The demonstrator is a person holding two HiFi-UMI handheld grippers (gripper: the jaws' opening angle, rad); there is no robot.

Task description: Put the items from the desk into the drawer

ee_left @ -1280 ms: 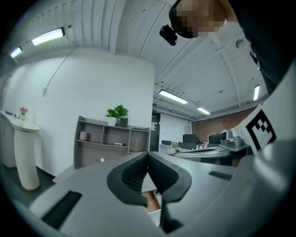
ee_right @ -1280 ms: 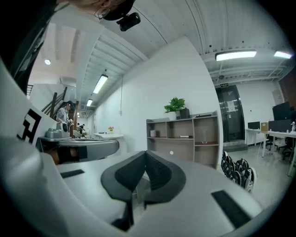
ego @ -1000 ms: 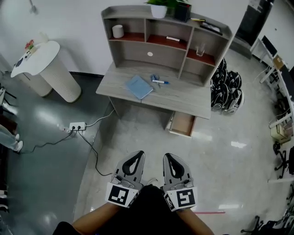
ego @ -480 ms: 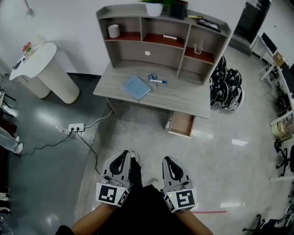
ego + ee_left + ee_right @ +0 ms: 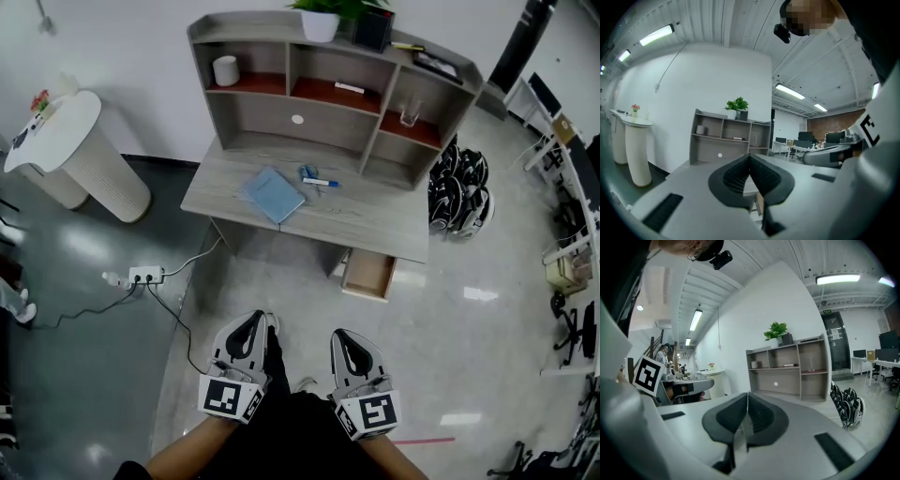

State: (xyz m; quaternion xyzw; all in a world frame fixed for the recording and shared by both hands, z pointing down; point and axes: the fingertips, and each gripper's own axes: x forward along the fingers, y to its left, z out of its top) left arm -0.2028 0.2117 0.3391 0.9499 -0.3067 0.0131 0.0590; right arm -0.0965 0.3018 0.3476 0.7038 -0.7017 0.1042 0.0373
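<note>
**Both pairs of fingers shut and empty, the desk well ahead**

The left gripper (image 5: pixel 255 319) has its fingers (image 5: pixel 736 173) pressed flat together with nothing between them. The right gripper (image 5: pixel 342 335) is the same, tips meeting and empty. In the head view both grippers hang side by side over the floor (image 5: pixel 450 328), well apart from the desk (image 5: pixel 375 220) at 12 o'clock. On the desk a blue notebook (image 5: pixel 273 195) lies at 12 o'clock from the left fingers. A pen (image 5: pixel 321 182) lies near it at its 2 o'clock, beside a small blue item (image 5: pixel 307 173) too small to tell. The drawer (image 5: pixel 367 275) stands open under the desk's right end, at 1 o'clock from the right fingers and well apart from them.
</note>
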